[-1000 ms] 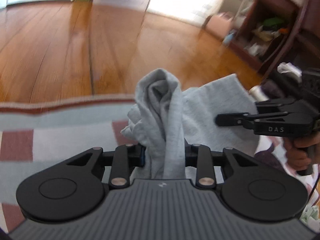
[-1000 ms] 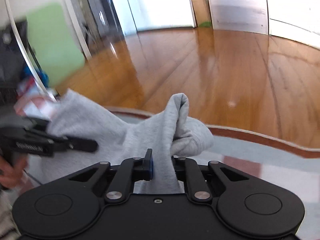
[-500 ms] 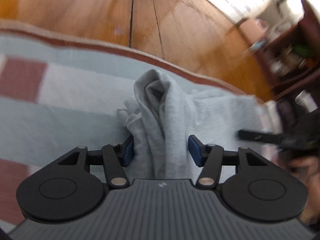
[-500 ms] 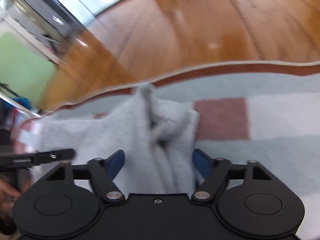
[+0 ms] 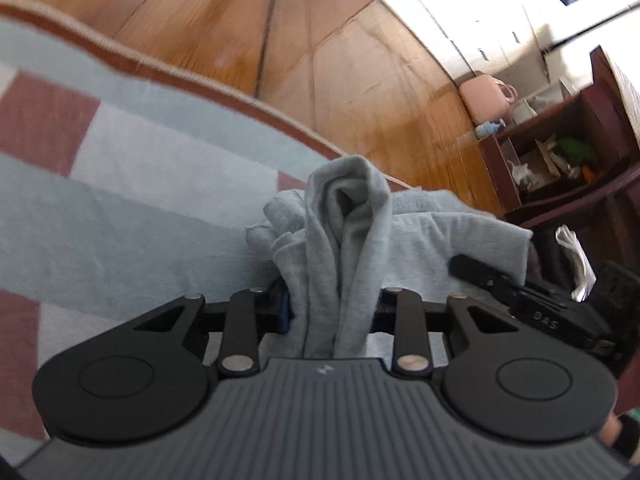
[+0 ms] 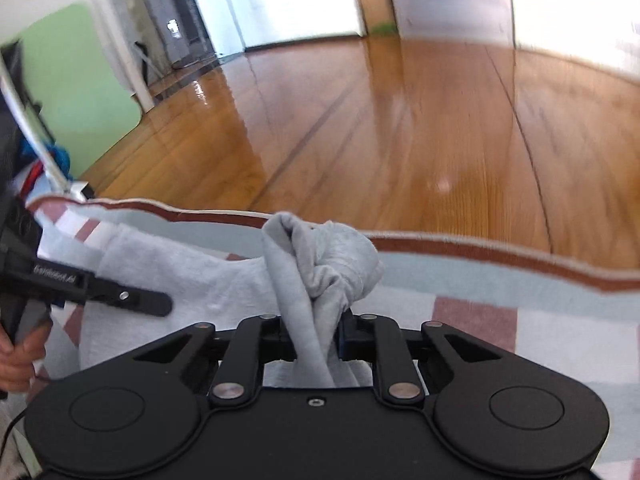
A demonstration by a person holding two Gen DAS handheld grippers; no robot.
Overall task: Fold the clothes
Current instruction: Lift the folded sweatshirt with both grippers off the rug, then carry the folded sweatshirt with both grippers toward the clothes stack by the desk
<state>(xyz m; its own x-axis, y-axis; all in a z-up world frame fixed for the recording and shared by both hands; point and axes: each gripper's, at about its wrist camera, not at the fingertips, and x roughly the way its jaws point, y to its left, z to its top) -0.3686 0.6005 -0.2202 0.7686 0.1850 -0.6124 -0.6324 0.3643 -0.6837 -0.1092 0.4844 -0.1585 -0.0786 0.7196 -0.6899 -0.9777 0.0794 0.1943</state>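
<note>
A light grey garment (image 5: 432, 236) lies over the checked rug (image 5: 132, 176), stretched between my two grippers. My left gripper (image 5: 334, 306) is shut on a bunched fold of the grey garment, which stands up between its fingers. My right gripper (image 6: 318, 338) is shut on another bunched fold of the same garment (image 6: 320, 260). The right gripper shows at the right in the left wrist view (image 5: 520, 292). The left gripper shows at the left in the right wrist view (image 6: 100, 292), with the holding hand below it.
The rug's red-brown border (image 6: 480, 248) runs along a wooden floor (image 6: 400, 120). A dark wooden shelf unit (image 5: 568, 160) with clutter and a pink container (image 5: 486, 96) stand at the right. A green panel (image 6: 80, 80) and a white pole stand at the left.
Both grippers were shut on the garment, opened half a second ago near the rug, and are now shut on bunched folds again, lifted a little.
</note>
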